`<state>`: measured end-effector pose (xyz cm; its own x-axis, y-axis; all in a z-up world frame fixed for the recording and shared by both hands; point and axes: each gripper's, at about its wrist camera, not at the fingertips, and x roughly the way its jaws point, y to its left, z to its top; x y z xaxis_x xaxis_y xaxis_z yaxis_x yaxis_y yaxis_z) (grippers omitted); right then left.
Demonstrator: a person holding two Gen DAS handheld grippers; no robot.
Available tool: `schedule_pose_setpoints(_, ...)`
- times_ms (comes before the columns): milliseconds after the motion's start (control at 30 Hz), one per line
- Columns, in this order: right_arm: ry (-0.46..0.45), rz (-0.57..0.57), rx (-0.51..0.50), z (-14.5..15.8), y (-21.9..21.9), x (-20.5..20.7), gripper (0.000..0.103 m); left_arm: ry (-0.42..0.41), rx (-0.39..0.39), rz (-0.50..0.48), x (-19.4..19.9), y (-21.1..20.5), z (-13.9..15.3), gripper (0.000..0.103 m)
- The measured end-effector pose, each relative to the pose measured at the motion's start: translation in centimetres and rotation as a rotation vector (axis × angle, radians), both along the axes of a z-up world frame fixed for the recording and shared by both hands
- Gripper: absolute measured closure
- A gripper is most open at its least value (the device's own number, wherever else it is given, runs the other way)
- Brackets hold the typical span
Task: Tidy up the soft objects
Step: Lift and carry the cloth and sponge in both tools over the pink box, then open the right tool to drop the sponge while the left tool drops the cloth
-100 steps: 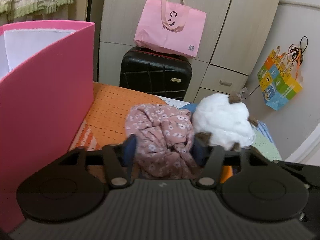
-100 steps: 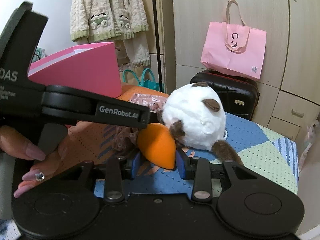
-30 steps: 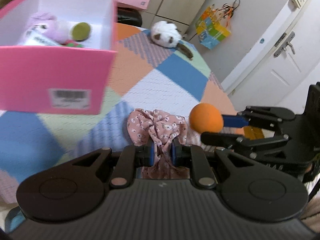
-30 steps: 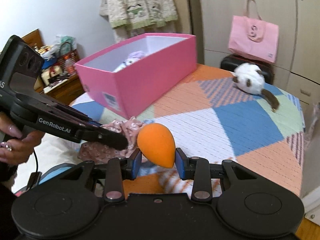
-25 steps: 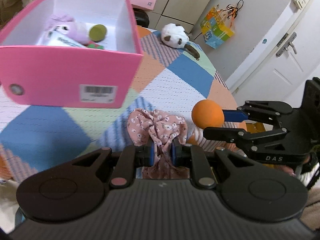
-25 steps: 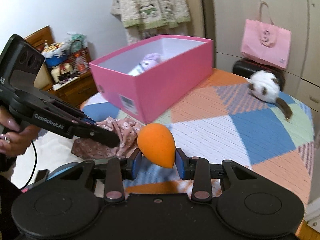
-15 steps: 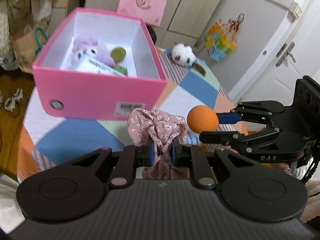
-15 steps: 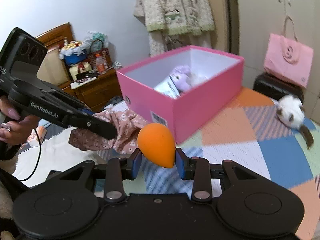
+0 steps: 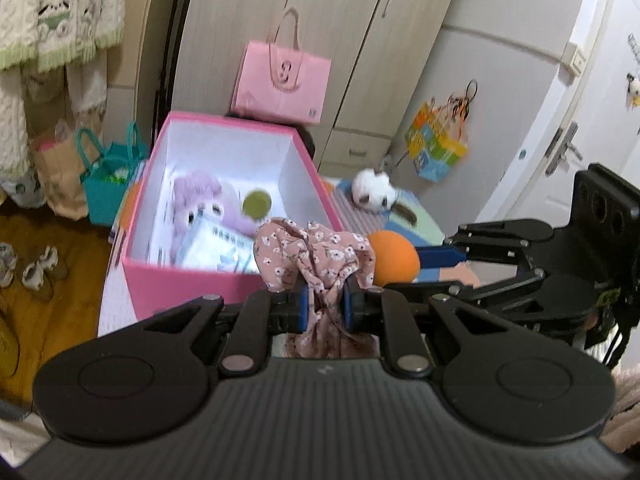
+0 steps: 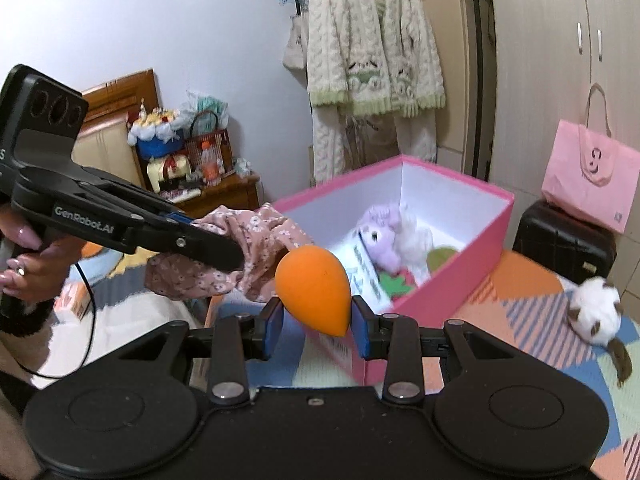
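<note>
the left gripper (image 9: 324, 306) is clamped tight on a bunched pink floral cloth (image 9: 316, 256), its blue pads pinching the fabric so that folds puff out above the jaws and a tail hangs below them. the right gripper (image 10: 317, 326) is closed on an orange sponge (image 10: 314, 290), egg-shaped, held by its narrow end with the round end up and tilted to the left. both tools are held in the air side by side, just short of the near end of a pink box (image 9: 188, 284), with the cloth and the sponge close to each other; in the left wrist view the sponge sits just right of the cloth, and in the right wrist view the cloth hangs just left of the sponge, its folds reaching behind it. a hand (image 10: 28, 268) grips the left tool's handle at the left edge of the right wrist view. the box is open, white inside, and stands on a patchwork cover (image 10: 532, 292); in it lie a purple plush (image 9: 198, 196), a green round thing (image 9: 257, 203) and a flat white packet (image 9: 218, 246). a white plush (image 10: 596, 312) with brown patches lies on the cover right of the box, well apart from it. behind it, a pink bag (image 10: 592, 172) rests on a black suitcase (image 10: 560, 240) against the wardrobe, and a knitted cardigan (image 10: 372, 52) hangs on the wall.
</note>
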<state>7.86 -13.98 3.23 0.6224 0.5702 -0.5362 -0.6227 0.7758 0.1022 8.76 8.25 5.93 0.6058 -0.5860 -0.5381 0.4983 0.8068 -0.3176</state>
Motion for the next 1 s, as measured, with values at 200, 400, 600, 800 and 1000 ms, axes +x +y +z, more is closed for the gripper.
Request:
schedule_pose_setpoints(200, -0.072, -0.011, -0.041, 0.9, 1.8, 1.4, 0.061, -0.043, -0.034, -0.008, 2.1, -0.4, 0.2, 0.088)
schedule_pose_setpoints(400, -0.121, -0.061, -0.057, 1.1, 2.6, 4.5, 0.061, -0.091, -0.043, 0.032, 5.2, -0.7, 0.0, 0.088)
schedule_pose_setpoints(600, -0.131, -0.108, -0.064, 0.7, 3.3, 8.6, 0.061, -0.079, -0.044, 0.077, 9.8, -1.0, -0.9, 0.088)
schedule_pose_setpoints(800, -0.093, -0.146, -0.074, -0.6, 3.8, 12.7, 0.061, -0.033, -0.061, 0.121, 14.7, -0.9, -3.1, 0.089)
schedule_pose_setpoints(1000, -0.026, -0.154, -0.086, -1.9, 3.7, 17.0, 0.061, 0.017, 0.021, 0.146, 18.9, -1.7, -3.7, 0.088)
